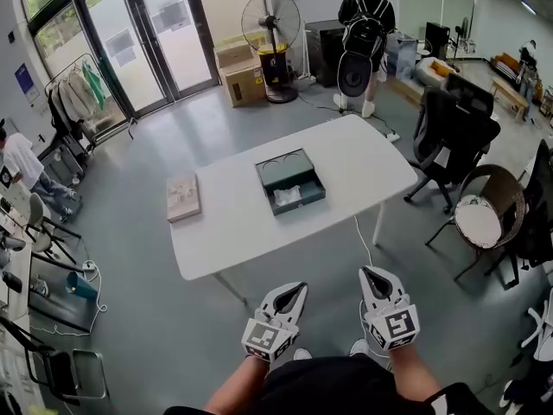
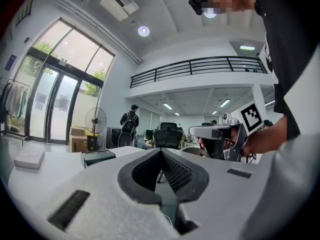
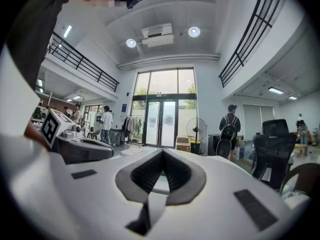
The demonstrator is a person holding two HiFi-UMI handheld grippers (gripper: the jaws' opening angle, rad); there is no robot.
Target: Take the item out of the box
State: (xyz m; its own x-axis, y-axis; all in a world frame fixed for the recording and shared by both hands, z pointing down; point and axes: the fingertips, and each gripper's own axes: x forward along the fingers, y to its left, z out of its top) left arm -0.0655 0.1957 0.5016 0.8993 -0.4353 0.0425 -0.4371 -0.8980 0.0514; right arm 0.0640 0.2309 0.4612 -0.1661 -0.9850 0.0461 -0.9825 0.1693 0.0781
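The left gripper (image 1: 296, 290) and right gripper (image 1: 371, 275) hang near the person, fingers pressed together, holding nothing. Farther off, the white item (image 1: 287, 197) lies flat in the box (image 1: 262, 176) on the table (image 1: 354, 158). Shut fingers could just push it around.

White counter (image 1: 346, 158): one open dark-green box (image 1: 290, 181) near centre; one flat beige package (image 1: 183, 197) at left end, well apart from it.
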